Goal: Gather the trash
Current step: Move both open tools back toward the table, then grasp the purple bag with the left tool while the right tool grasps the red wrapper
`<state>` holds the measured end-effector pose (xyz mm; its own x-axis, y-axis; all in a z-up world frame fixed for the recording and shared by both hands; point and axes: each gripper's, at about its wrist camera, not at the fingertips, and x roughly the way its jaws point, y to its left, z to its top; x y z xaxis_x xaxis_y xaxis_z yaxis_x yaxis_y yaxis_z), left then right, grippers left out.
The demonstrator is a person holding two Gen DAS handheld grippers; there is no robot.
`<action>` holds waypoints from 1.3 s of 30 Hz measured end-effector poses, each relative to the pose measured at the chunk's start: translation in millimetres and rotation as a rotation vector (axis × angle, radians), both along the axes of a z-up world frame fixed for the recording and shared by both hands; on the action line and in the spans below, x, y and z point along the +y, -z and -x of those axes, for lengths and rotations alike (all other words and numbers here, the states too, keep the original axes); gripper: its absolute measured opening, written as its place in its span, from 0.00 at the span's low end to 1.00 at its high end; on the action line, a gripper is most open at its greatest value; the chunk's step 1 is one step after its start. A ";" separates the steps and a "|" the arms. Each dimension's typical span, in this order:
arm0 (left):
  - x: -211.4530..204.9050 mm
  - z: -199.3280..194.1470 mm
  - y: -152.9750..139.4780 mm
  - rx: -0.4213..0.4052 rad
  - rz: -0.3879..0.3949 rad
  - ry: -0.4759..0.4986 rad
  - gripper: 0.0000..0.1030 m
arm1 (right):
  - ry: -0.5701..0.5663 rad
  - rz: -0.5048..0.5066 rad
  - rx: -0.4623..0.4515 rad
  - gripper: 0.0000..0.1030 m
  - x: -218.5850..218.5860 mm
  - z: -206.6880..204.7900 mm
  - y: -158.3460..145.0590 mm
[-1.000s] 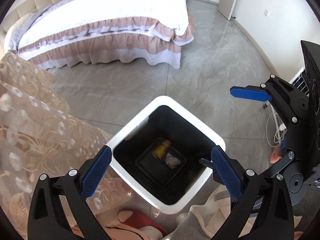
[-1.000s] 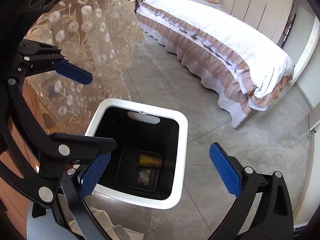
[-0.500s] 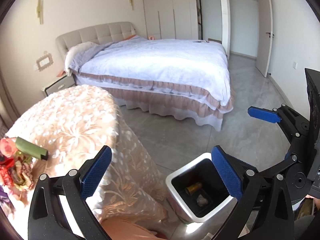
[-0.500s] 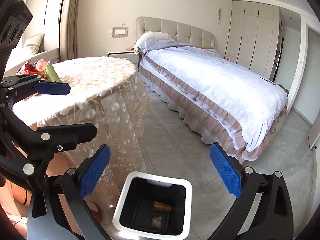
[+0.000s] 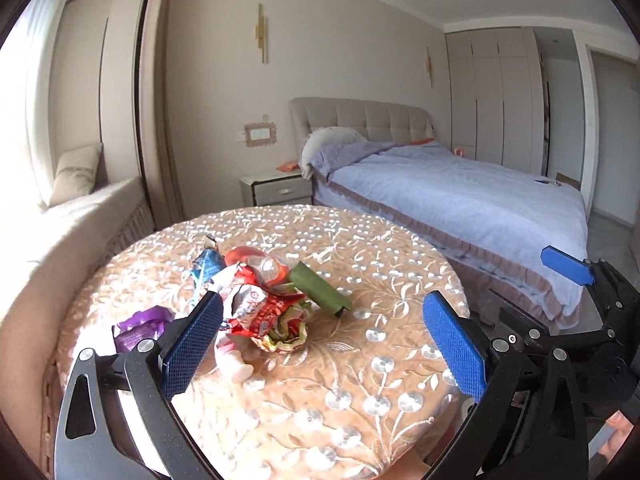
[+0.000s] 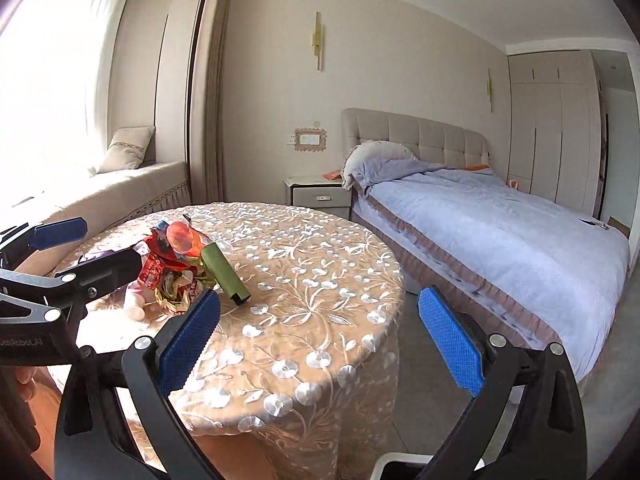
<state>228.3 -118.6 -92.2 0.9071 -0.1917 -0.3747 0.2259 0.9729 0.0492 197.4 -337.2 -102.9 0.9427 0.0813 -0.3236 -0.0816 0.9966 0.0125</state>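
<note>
Left wrist view swung up from bin to trash pile [image 5: 260, 300] on surface [image 5: 360, 360]; left tool [image 5: 324, 344], right tool [image 6: 316, 344] both spread, empty; next pickup.

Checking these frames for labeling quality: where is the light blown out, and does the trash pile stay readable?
Left wrist view: window at the left edge washes out; trash pile on the table stays sharp and readable. Right wrist view: window overexposed to white; pile smaller, partly hidden behind the left gripper; straight lines bow toward the edges.
</note>
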 end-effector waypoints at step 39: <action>152.6 -113.3 62.8 0.304 -0.040 -0.190 0.68 | -0.243 0.108 0.149 0.55 169.5 -116.7 12.9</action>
<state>341.5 33.9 -155.0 0.7712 -0.0102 -0.6365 0.0512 0.9976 0.0460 314.1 -167.8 -115.8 0.8416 0.2559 -0.4756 -0.3228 0.9444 -0.0631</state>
